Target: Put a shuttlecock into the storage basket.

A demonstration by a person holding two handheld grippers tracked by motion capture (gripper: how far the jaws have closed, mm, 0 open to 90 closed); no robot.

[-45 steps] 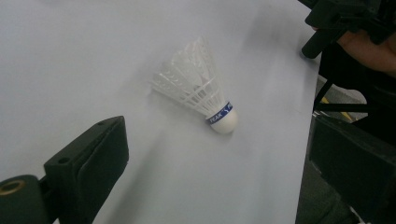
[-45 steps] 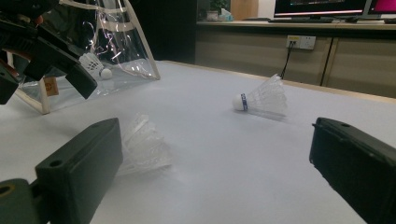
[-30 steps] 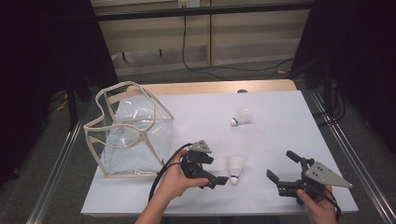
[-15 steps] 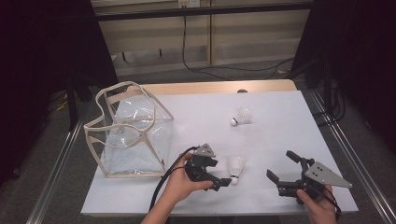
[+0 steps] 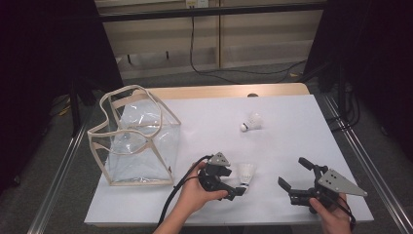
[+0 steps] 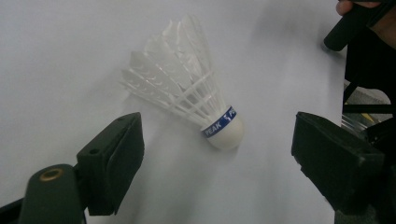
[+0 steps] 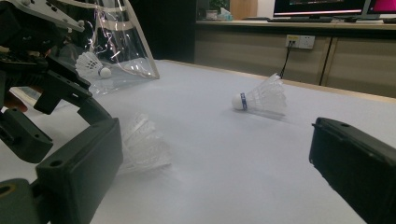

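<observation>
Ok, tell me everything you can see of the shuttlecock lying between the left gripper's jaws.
The shuttlecock is white, with a skirt of feathers, a rounded white cork nose and a blue band printed PEAK. It lies on its side on the white table, intact. The left gripper has just been closing, yet its jaws stand apart on either side of the shuttlecock without touching it.

White shuttlecock with blue band; black gripper.
</observation>
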